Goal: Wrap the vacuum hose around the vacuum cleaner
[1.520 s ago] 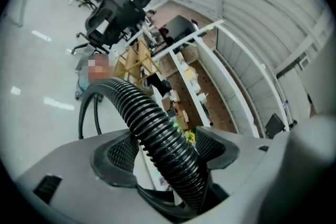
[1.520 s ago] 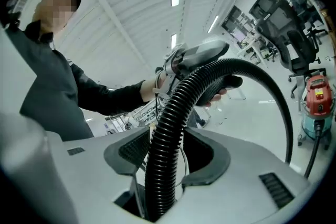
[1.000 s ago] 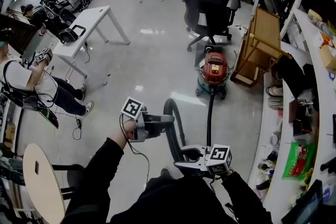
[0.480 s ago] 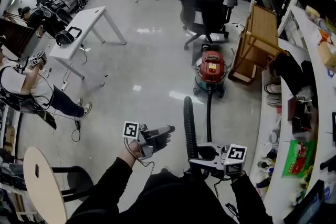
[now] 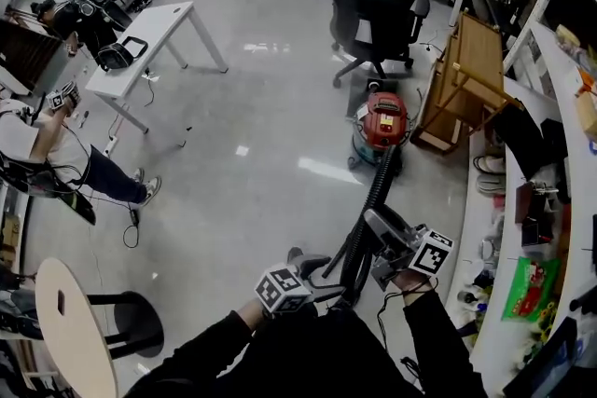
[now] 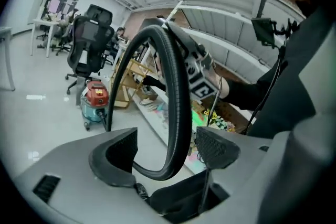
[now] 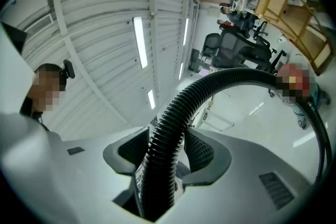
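while your right gripper (image 5: pixel 378 233) clamps the black ribbed vacuum hose (image 5: pixel 375 189), with both pads pressed on its sides, your left gripper (image 5: pixel 325 267) sits just beside it, lower and nearer your body. your left jaws are opening: a loop of the hose passes between them, but the pads stand clear of it. from your grippers the hose runs over the glossy floor (image 5: pixel 252 135) to the red vacuum cleaner (image 5: pixel 382 121), which stands upright in front of a black office chair (image 5: pixel 373 0) and beside a wooden frame (image 5: pixel 466 79). the hose isn't wrapped round the cleaner yet.
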`<state>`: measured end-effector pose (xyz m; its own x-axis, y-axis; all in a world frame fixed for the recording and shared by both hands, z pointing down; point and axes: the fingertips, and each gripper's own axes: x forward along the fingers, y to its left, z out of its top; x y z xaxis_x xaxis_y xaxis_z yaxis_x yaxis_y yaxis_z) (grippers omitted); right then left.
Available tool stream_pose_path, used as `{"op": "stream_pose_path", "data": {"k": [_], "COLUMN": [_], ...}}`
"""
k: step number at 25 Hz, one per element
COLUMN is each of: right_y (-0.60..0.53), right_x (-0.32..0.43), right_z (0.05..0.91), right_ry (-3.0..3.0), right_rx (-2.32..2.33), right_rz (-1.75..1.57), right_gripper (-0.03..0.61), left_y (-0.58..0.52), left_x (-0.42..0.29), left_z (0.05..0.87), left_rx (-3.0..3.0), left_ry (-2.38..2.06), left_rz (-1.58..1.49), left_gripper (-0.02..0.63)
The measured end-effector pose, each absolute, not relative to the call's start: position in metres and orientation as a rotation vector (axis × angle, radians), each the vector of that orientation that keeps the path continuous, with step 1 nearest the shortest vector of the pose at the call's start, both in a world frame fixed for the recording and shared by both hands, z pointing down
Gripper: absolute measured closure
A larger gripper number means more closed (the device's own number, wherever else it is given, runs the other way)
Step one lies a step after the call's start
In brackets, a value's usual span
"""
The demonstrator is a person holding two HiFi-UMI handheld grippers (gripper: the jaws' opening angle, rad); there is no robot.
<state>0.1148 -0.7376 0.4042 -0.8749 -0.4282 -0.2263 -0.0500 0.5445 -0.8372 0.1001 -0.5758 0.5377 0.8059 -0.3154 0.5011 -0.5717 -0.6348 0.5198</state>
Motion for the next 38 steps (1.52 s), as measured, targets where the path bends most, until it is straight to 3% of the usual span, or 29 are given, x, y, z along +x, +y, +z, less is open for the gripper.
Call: {"op": "stream_pose_path", "data": {"k": [17, 18, 19, 20, 29, 38], "right_y": [-0.900, -0.905, -0.908, -0.911, -0.918, -0.911], "right_x": [0.057, 0.060, 0.064, 0.070, 0.118, 0.199], "right_z": [0.375, 0.373, 0.372, 0.372, 0.401, 0.459], "right_ry": [1.749, 1.710, 1.673, 1.644, 1.504, 1.266], "right_rx": [-0.884, -0.901, -0.918, -0.939, -1.021, -1.052], "right_rz": [-1.214, -1.204, -1.194, -1.183, -1.175, -1.184], "right_gripper": [0.370, 0.370, 0.370, 0.370, 0.368, 0.356], "left_y": [-0.647, -0.660, -0.674, -0.686, -0.780, -0.862], "left_x": [0.034, 0.022, 0.007, -0.011, -0.131, -0.111], "left_z": [0.626, 0.629, 0.629, 0.626, 0.560, 0.510], "left_rx": [2.482, 2.484, 2.481, 2.478, 2.698, 2.936], "left_ry": [-0.524, -0.589, -0.650, -0.697, -0.864, -0.674], "left_rz": [0.788, 0.784, 0.758, 0.721, 0.801, 1.156], "left_gripper": [0.267, 0.296, 0.403, 0.449, 0.454, 0.453]}}
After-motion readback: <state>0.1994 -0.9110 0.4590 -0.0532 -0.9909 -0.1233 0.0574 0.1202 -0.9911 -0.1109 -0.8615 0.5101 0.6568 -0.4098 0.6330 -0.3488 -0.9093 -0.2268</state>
